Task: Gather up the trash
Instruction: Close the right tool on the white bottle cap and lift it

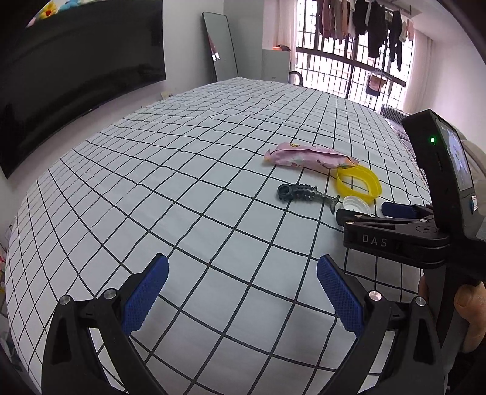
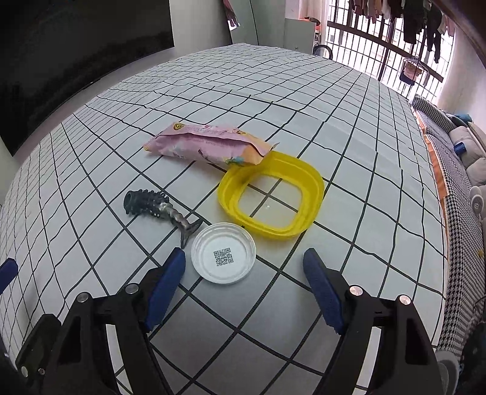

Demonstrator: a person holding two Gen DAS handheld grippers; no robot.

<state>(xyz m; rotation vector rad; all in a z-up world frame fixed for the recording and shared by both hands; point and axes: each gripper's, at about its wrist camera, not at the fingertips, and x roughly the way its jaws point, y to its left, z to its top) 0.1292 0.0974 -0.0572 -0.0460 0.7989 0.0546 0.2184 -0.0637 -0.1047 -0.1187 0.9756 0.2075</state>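
**A:** Four bits of stuff on the bed point(image 2: 303, 91), all bunched together on the checked sheet. Pink snack wrapper point(image 2: 209, 144) lies flat farthest back, its right end touching, maybe overlapping, the rim of a yellow plastic ring point(image 2: 316, 185). Dark fish-shaped thing point(image 2: 158, 208) sits left of the ring, tail pointing at a white lid point(image 2: 223, 252) with a QR code inside.

**B:** Where's the right gripper point(image 2: 244, 264) in all that?

**A:** Right over the lid. Its blue pads point(image 2: 165, 285) are spread wide, and the lid sits just ahead of the left pad's tip, more or less between the two tips. Nothing pinched, pads aren't touching it.

**B:** And the left one?

**A:** Left gripper point(image 1: 243, 273) hangs over bare sheet, well short of the pile, fingers spread apart and empty. From its camera you see the right gripper point(image 1: 376, 212) from the side at the right edge, poking in toward the lid point(image 1: 357, 205), with a hand point(image 1: 464, 310) on its handle.

**B:** Background?

**A:** Big dark TV point(image 1: 76, 76) on the left wall, mirror point(image 1: 220, 48) leaning at the back, laundry point(image 1: 364, 21) hanging at the barred window.
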